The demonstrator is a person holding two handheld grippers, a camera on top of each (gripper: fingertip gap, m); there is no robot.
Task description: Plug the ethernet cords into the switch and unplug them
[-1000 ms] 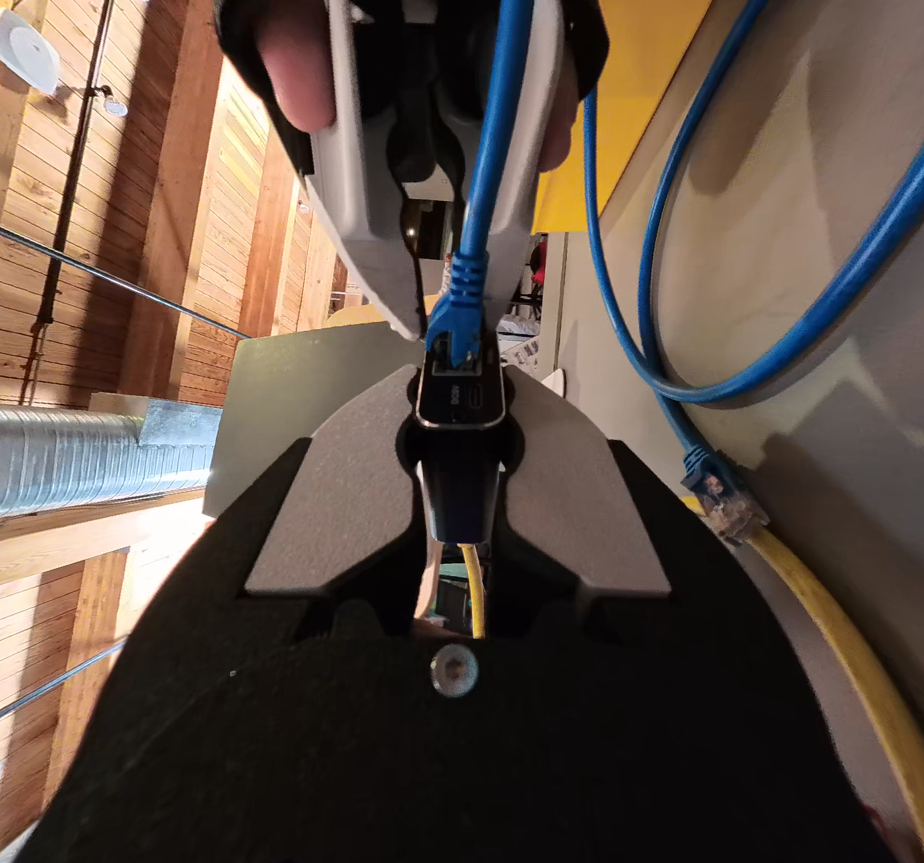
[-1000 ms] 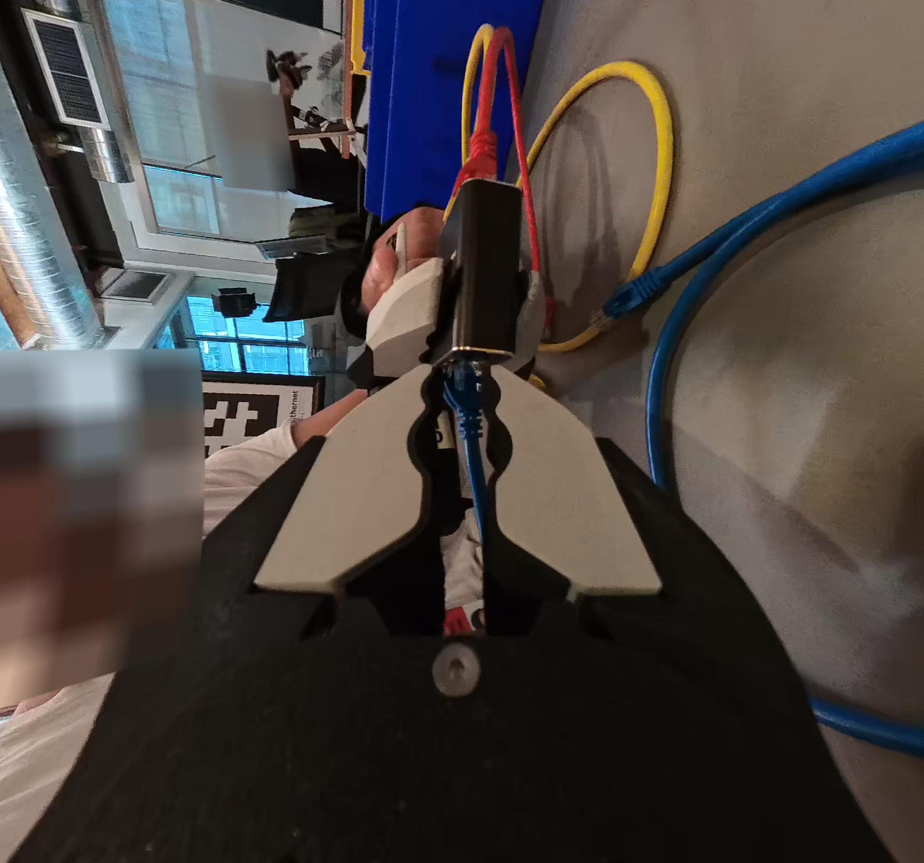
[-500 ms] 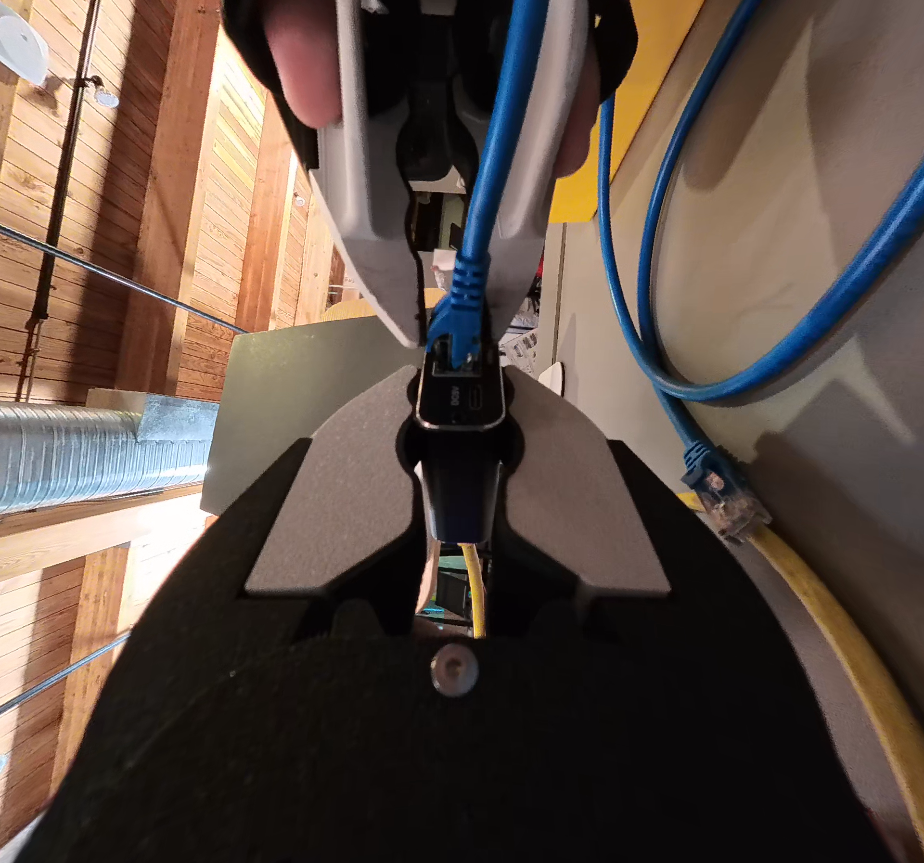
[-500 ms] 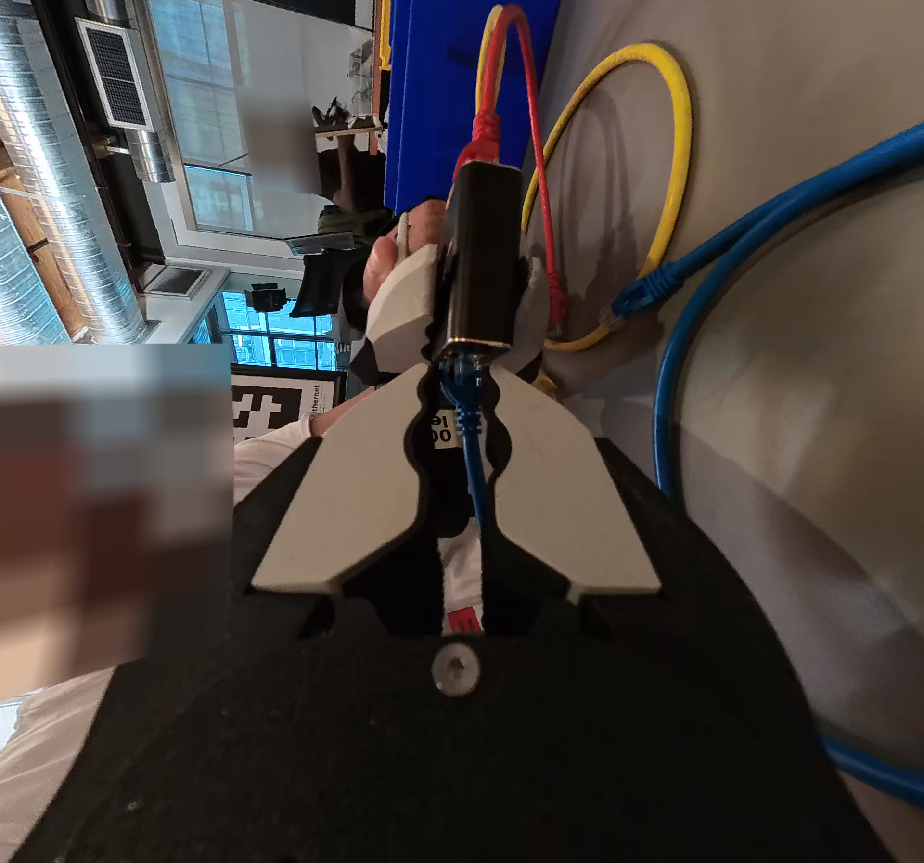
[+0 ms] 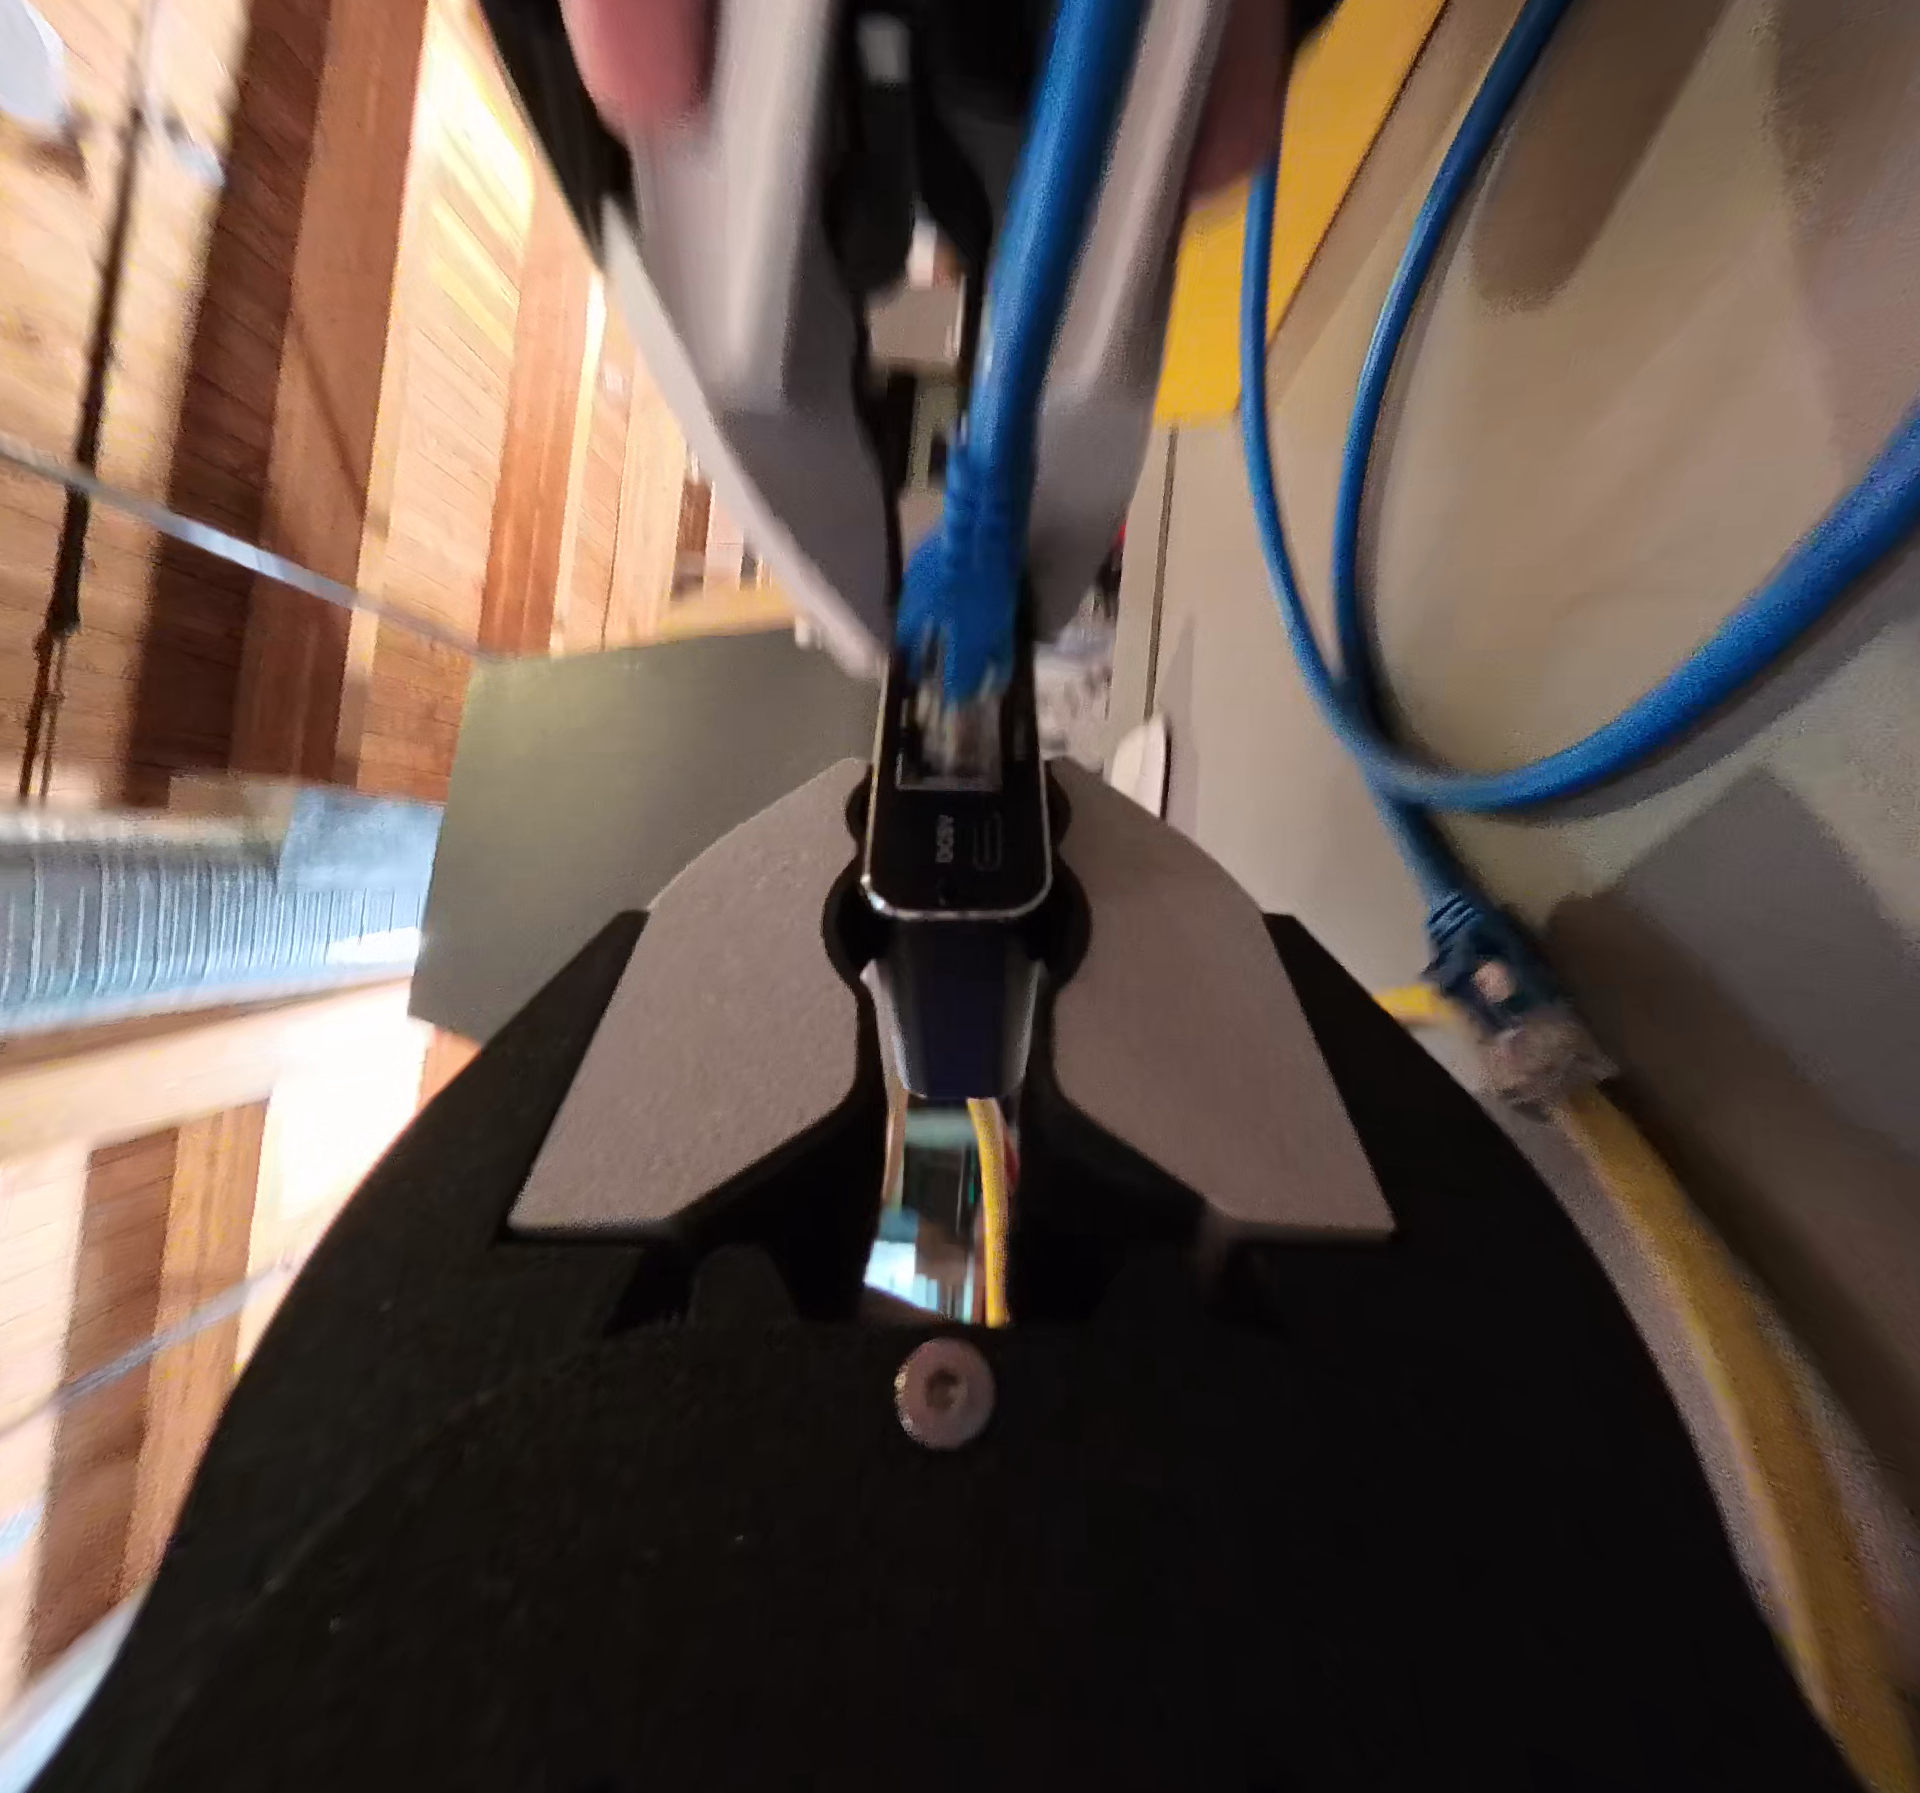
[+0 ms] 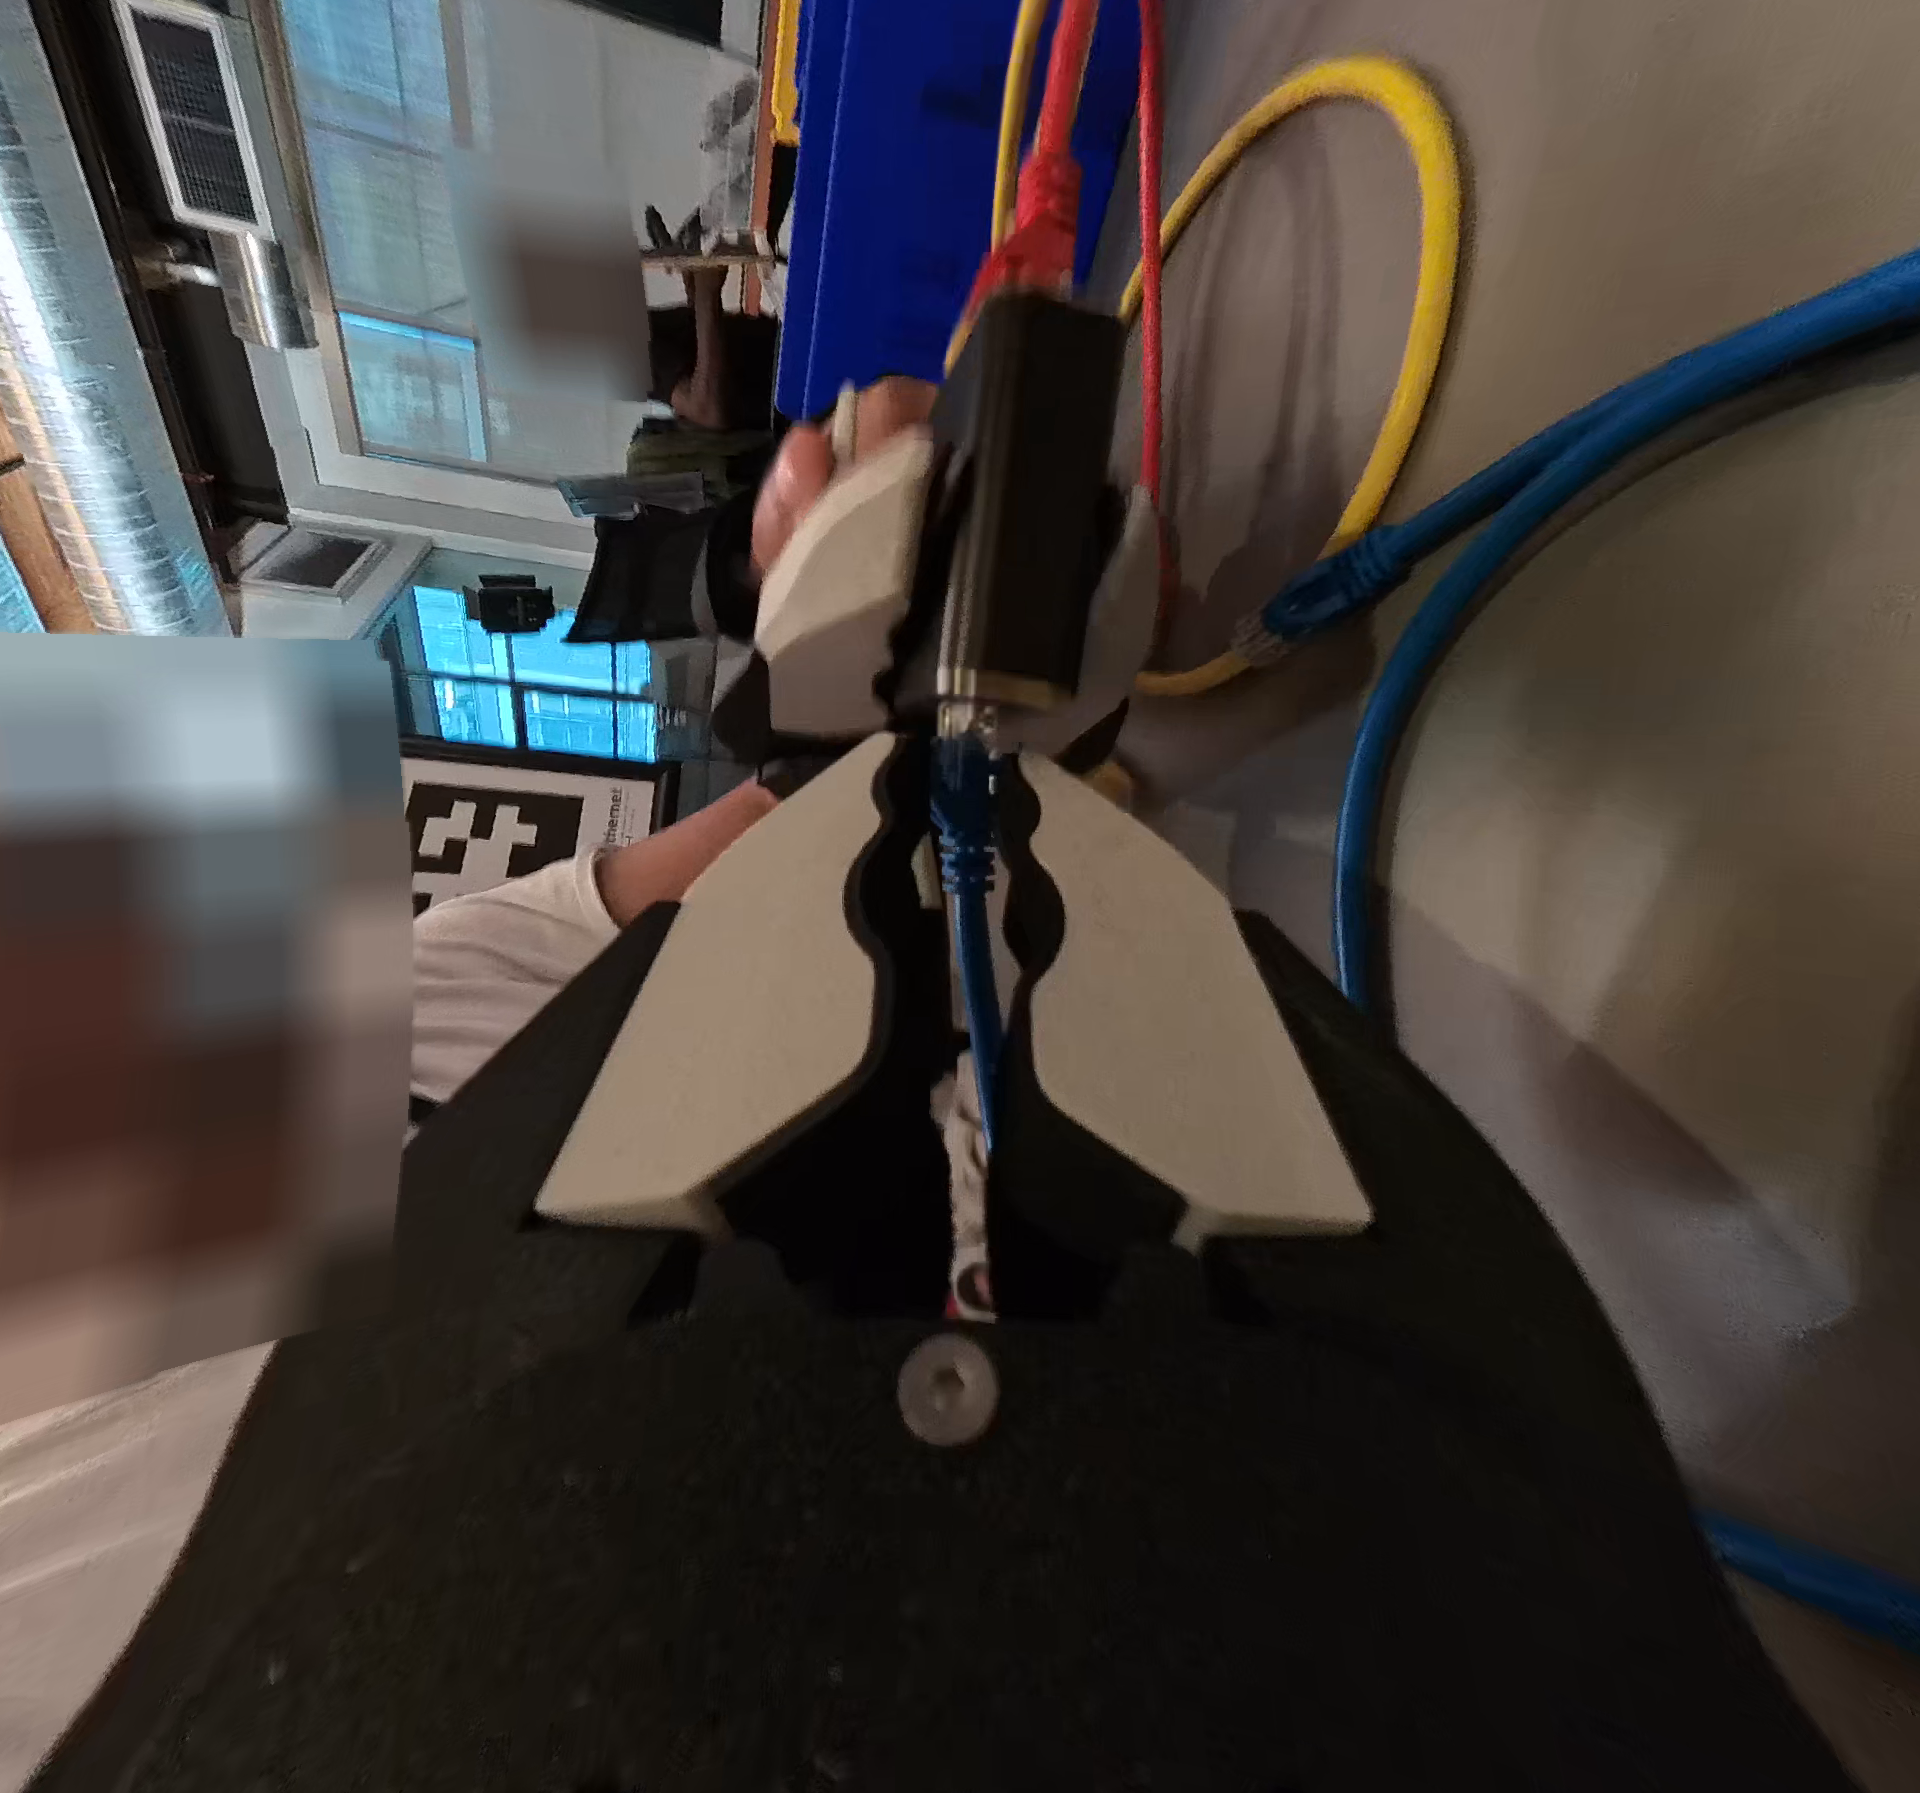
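Observation:
My left gripper [image 5: 956, 798] is shut on the black switch [image 5: 956, 870] and holds it above the grey table. My right gripper [image 6: 958, 756] is shut on the blue ethernet cord [image 6: 971, 912] just behind its plug. The plug [image 5: 961, 642] sits at the switch's front port, and motion blur hides how deep it is. In the right wrist view the switch [image 6: 1029, 517] stands end-on between the left gripper's fingers [image 6: 852, 580]. A red cord [image 6: 1049, 195] and a yellow cord [image 6: 1423, 216] run from its far end.
A loose blue plug [image 5: 1475, 974] lies on the grey table [image 5: 1662, 393] beside a yellow cord [image 5: 1662, 1276]. Loops of blue cord [image 6: 1455, 683] cover the table. A blue bin [image 6: 904, 81] stands behind. A person's sleeve [image 6: 499, 964] is at the left.
Both views have gone blurred with motion. The right gripper with the blue cord has shifted slightly against the switch. Both grips are unchanged and the plug is still at the port.

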